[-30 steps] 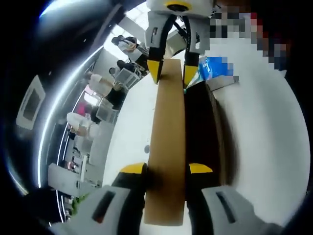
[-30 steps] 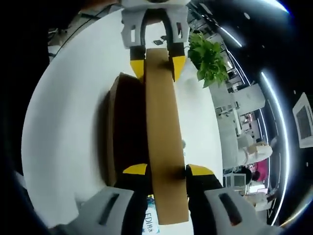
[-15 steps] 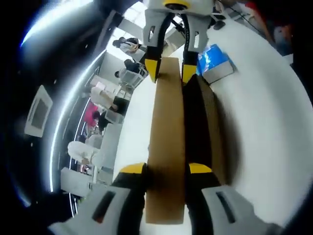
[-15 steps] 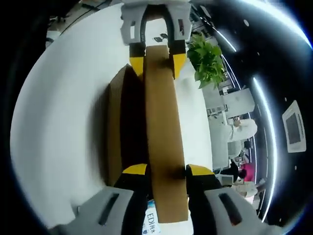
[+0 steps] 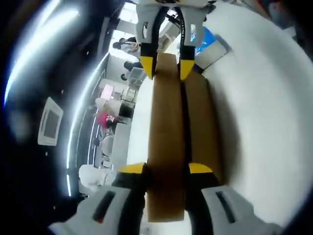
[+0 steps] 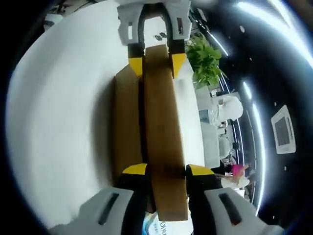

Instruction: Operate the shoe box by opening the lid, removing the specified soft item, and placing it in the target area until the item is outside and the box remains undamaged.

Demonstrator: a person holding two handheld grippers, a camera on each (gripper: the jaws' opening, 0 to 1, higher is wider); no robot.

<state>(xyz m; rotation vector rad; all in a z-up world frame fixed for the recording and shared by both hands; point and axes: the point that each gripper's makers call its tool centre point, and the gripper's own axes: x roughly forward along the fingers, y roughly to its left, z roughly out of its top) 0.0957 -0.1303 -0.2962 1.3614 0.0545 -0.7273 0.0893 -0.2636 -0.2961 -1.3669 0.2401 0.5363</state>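
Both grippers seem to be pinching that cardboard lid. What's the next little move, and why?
Probably lift the lid further, both ends together: the left gripper and right gripper clamp opposite ends, and it is only partly clear of the box on the white table.

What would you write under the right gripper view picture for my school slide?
Two grippers, right gripper near and left gripper far, clamp the shoe box lid above the box on a white table.
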